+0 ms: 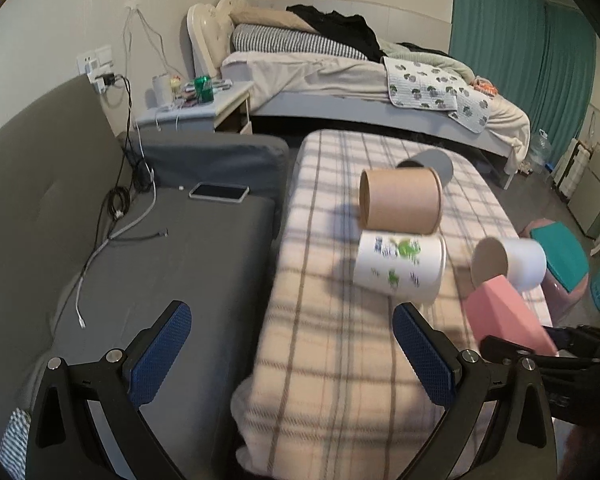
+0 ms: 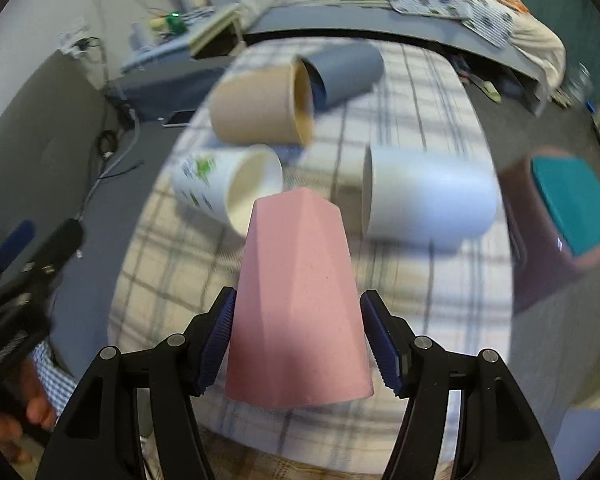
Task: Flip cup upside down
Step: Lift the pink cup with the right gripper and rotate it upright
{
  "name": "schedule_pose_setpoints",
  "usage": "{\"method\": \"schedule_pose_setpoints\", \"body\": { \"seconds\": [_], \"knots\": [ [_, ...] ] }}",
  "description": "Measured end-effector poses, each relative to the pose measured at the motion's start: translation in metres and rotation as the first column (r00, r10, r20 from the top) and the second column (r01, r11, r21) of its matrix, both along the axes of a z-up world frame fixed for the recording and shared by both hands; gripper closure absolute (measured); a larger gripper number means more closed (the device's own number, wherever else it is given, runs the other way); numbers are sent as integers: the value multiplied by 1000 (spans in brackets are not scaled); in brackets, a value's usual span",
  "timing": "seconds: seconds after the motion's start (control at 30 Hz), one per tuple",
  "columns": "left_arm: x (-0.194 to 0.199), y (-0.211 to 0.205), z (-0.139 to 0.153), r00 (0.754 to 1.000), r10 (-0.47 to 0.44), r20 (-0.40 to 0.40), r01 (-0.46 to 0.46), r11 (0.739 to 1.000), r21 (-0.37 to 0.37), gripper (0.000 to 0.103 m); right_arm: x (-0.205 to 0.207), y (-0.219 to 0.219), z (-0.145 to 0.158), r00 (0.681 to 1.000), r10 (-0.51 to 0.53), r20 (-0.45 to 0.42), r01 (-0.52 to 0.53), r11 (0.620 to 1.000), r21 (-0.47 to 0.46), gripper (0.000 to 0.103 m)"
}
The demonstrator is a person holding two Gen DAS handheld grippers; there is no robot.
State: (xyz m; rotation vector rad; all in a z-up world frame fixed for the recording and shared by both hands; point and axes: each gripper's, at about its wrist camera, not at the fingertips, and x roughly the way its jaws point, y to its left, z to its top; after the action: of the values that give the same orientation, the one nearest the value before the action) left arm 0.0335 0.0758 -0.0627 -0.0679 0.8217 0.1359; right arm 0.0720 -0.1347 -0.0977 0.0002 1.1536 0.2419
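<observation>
Now pink cup (image 2: 298, 300) narrow-end forward

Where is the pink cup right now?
The pink cup sits between the right gripper's fingers, above the plaid blanket, just before the white cup.

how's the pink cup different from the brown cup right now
The pink cup is faceted and tapers toward its far end; the brown cup is a smooth, round cylinder. The pink cup sits between the fingers of the right gripper, which look closed on its sides; nothing grips the brown cup, which lies on its side on the plaid blanket, open mouth showing. Both are plain, without print.
</observation>
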Motion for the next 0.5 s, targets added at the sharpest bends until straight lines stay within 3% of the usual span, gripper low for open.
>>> {"method": "schedule_pose_setpoints", "body": {
  "seconds": [0.33, 0.4, 0.5],
  "knots": [
    [-1, -22, -16, 998, -33, -47, 34, 999, 12, 0, 0, -7, -27, 1000, -24, -7, 24, 1000, -20, 39],
    [0, -24, -13, 998, -31, -49, 31, 999, 10, 0, -1, -9, -26, 999, -31, 11, 31, 999, -25, 20],
    [2, -27, -3, 999, -25, -39, 25, 999, 21, 0, -6, -16, -13, 998, -28, 63, 28, 1000, 2, 14]
  ]
}}
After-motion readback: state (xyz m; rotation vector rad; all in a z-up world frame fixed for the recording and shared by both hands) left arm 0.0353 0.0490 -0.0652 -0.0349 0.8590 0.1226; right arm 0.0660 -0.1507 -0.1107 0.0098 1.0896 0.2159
